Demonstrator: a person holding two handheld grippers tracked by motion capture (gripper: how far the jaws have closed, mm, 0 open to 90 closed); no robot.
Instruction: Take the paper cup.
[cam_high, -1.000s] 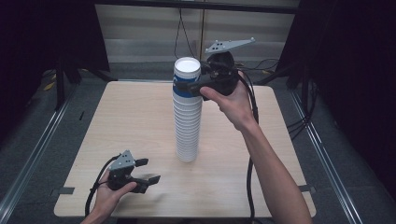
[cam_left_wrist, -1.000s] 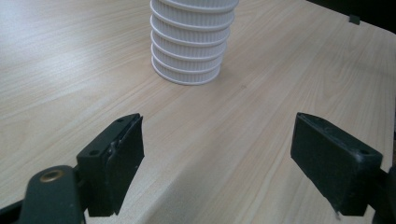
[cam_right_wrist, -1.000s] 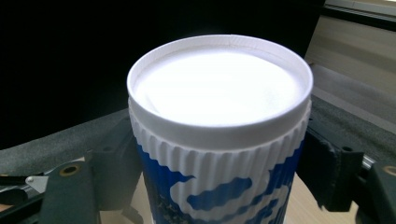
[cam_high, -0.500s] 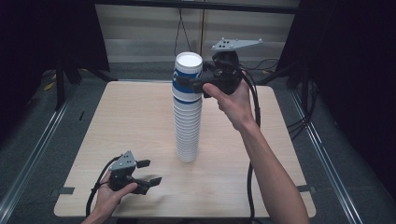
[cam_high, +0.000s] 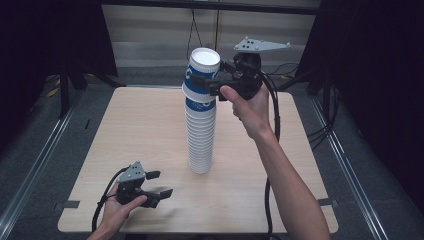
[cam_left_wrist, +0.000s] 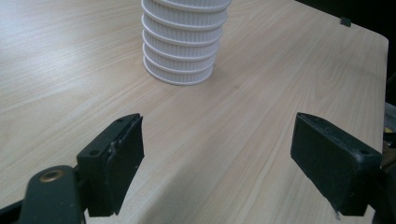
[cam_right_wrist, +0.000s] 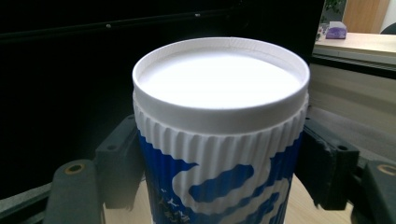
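You see the top cup (cam_right_wrist: 219, 140) w/ white ribbed paper, white flat base and a blue wavy pattern w/ white shapes and small white letters on the side. The stack of cups (cam_high: 200, 135) under it is white w/ fine ribs; only the upper ones show blue. The table (cam_high: 150, 130) is light wood w/ pale grain lines. Your right gripper (cam_high: 212, 86) and left gripper (cam_high: 157, 184) are black, each w/ a grey plate; cables black. Floor is grey.

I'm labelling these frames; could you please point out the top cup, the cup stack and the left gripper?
top cup (cam_right_wrist: 219, 154), right gripper view, ribbed side wall.
cup stack (cam_high: 200, 142), high view, white mid-section.
left gripper (cam_high: 158, 183), high view, midway between fingertips.
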